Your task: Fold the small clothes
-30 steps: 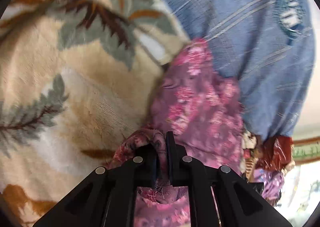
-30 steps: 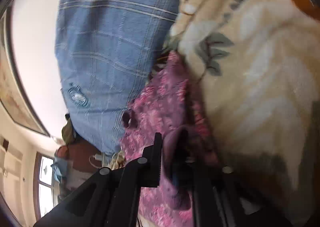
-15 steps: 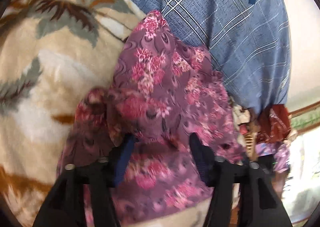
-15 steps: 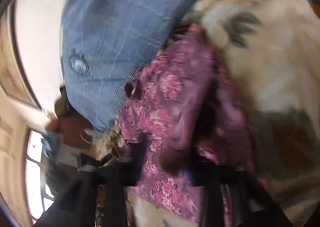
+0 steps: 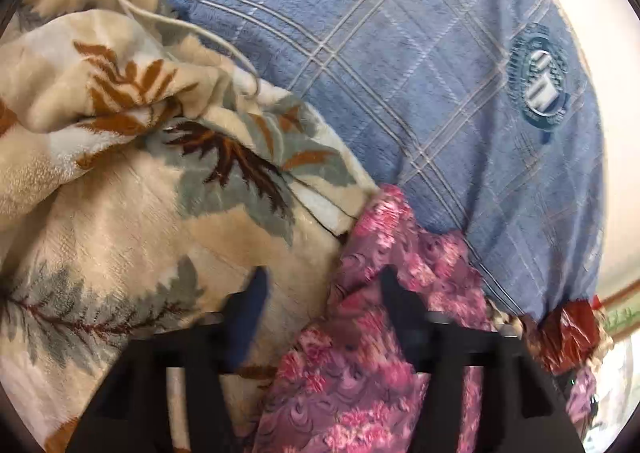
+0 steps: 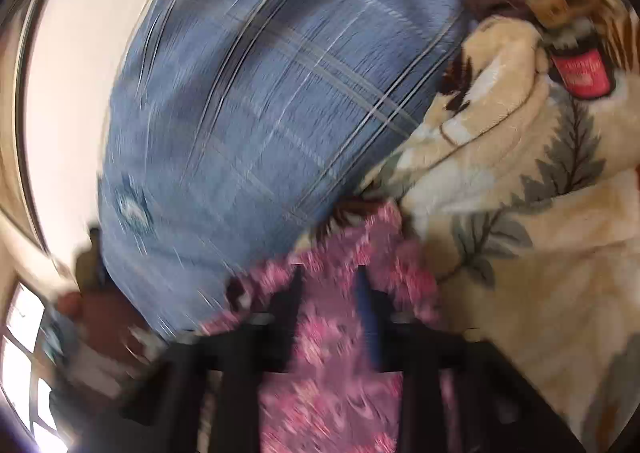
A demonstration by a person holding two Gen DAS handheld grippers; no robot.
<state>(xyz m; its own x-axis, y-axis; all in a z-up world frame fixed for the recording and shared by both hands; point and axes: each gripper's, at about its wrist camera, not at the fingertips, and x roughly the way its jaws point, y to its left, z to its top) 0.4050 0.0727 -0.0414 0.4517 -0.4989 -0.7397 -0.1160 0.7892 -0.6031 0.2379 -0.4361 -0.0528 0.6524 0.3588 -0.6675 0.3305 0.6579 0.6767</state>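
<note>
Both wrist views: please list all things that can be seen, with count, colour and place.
floral garment: one, purple-pink, lying on the blanket beside the pillow, under both grippers.
pillow: one, blue checked with a round badge, behind the garment.
blanket: one, cream with grey and brown leaves, under the garment.
cord: one, white, on the blanket.
red label: one, on the blanket's fold.
left gripper: black fingers, opening, nothing pinched.
right gripper: black fingers, opening above the garment, blurred.

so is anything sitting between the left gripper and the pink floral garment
Nothing visible does. The left gripper, its jaws opening, hangs right over the pink floral garment: one finger shows against the cloth, the other against the leaf-print blanket beside it. The blue checked pillow lies behind, clear of the gap.
</note>
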